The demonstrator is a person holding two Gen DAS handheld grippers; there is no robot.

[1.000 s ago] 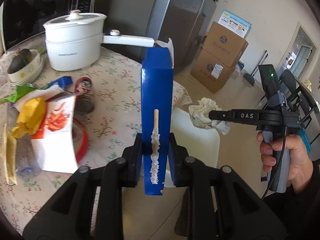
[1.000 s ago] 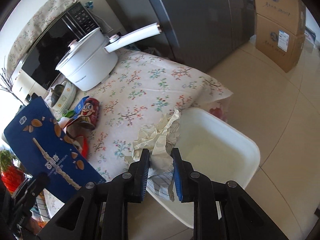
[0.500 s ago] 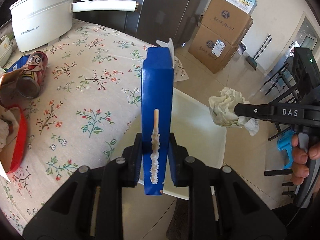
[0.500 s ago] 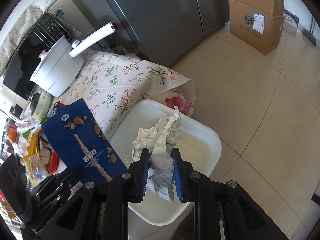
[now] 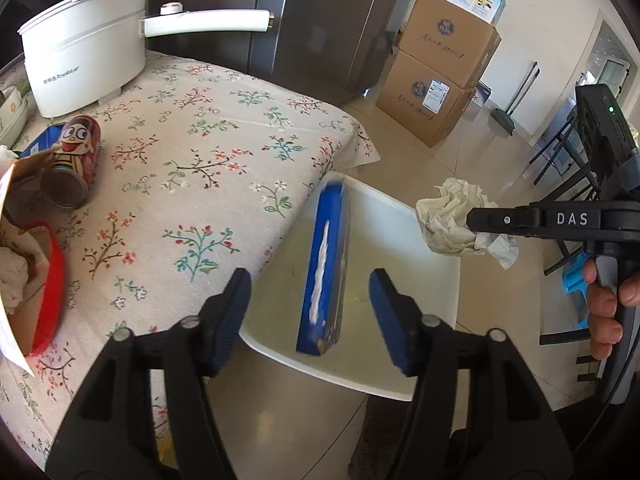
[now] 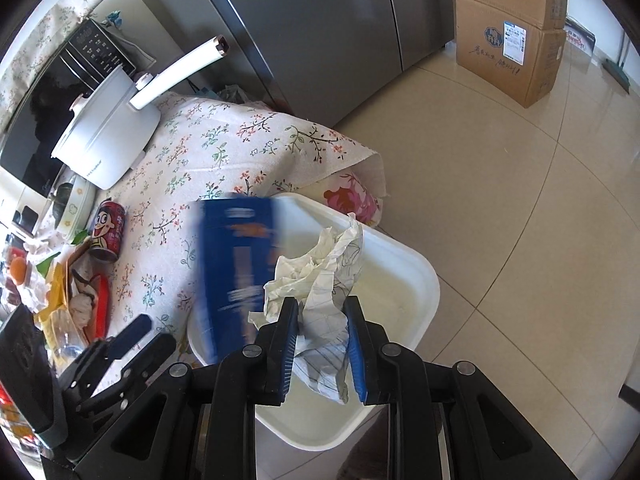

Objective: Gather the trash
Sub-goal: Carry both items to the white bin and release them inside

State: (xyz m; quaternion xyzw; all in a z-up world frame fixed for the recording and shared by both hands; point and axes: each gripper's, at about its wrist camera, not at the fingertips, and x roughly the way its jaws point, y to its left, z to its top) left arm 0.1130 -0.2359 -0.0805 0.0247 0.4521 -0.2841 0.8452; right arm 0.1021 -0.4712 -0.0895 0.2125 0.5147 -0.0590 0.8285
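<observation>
A blue snack box (image 5: 326, 268) (image 6: 236, 268) is blurred in mid-air inside the white bin (image 5: 420, 240) (image 6: 400, 276) beside the table. My left gripper (image 5: 310, 312) (image 6: 132, 340) hangs above the bin's near rim; its jaws are opening, and the pads stand clear of the box on both sides. My right gripper (image 6: 322, 344) (image 5: 472, 220) is shut on a crumpled wad of paper (image 6: 320, 276) (image 5: 452, 220), held over the bin's right side. A person's hand (image 5: 608, 312) grips its handle.
On the floral tablecloth (image 5: 192, 168) lie a red cartoon can (image 5: 72, 160) (image 6: 108, 232), a red-rimmed dish with wrappers (image 5: 44, 280), and a white pot with a long handle (image 5: 88, 60) (image 6: 116, 136). Cardboard boxes (image 5: 440, 80) (image 6: 508, 28) stand on the tiled floor by the fridge.
My left gripper's jaws have spread and let go of the blue box, which now drops into the bin. Both grippers came over the bin earlier, then held still. The paper stays gripped.
</observation>
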